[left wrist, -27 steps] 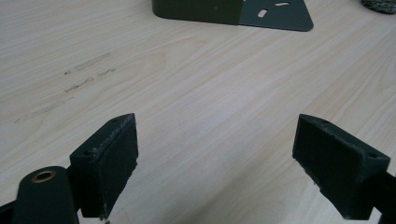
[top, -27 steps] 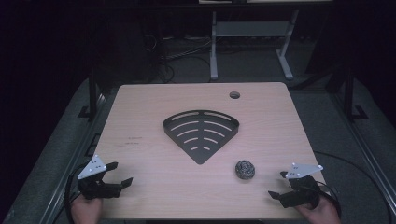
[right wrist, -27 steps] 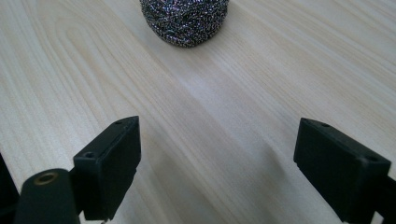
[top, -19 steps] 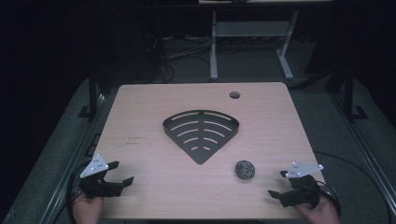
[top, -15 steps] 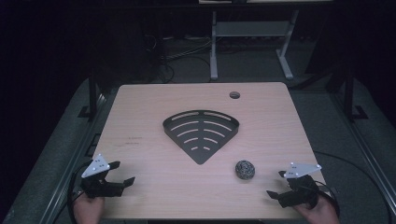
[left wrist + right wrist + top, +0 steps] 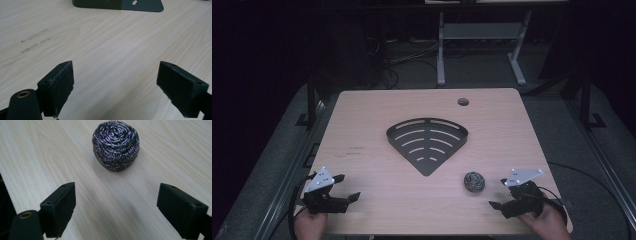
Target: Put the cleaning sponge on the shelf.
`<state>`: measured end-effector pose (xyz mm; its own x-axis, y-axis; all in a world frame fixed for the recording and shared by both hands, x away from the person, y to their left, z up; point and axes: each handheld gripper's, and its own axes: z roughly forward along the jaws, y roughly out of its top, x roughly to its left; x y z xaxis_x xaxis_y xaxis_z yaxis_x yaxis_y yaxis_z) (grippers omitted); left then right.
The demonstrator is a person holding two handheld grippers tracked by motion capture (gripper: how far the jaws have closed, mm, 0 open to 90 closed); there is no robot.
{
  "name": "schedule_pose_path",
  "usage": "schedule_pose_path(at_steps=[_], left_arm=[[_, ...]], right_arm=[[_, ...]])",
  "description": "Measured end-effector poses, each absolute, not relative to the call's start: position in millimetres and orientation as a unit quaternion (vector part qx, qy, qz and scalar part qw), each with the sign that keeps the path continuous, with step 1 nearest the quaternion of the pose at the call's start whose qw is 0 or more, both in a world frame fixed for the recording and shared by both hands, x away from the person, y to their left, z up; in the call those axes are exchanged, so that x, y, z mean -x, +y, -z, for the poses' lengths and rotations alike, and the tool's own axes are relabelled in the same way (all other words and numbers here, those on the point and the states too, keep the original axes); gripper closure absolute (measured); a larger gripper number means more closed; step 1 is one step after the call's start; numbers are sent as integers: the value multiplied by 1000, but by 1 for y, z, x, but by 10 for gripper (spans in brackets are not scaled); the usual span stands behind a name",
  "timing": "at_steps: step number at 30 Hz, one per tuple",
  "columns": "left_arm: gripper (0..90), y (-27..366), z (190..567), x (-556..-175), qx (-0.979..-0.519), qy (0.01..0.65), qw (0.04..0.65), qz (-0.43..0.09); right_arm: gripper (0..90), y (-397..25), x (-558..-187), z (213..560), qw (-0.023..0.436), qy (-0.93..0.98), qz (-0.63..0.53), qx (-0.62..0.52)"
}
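the right hand-held gripper is hovering low over the near right corner of the desk, its jaws standing wide apart with nothing between them; in the right gripper view the steel wool scrubber is lying just ahead of the gap between the jaws, apart from both pads, resting directly on the wood; in the high view the scrubber is sitting just to the left of that gripper, near the pointed tip of the black slotted tray; the tray is lying flat at the middle of the desk and is carrying nothing; the left hand-held gripper is waiting at the near left corner, jaws likewise spread and gripping nothing, well apart from the scrubber; in the left gripper view the tray is being cut off by the top edge, so its slots are hard to make out; both hands are being cropped by the bottom of the high view.
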<state>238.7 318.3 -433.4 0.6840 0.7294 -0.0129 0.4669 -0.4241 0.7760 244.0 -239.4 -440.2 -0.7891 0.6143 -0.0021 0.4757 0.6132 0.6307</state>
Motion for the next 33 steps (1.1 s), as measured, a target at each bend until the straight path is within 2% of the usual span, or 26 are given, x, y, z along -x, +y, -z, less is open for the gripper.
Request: schedule_pose_path(at_steps=[19,33], left_arm=[[137,320,435,-244,-827,367,398,-153],[137,321,434,-244,-827,368,395,-156]], right_arm=[[152,-199,-272,424,91,916,-286,-268],[167,-181,-295,426,70,929,-254,-259]])
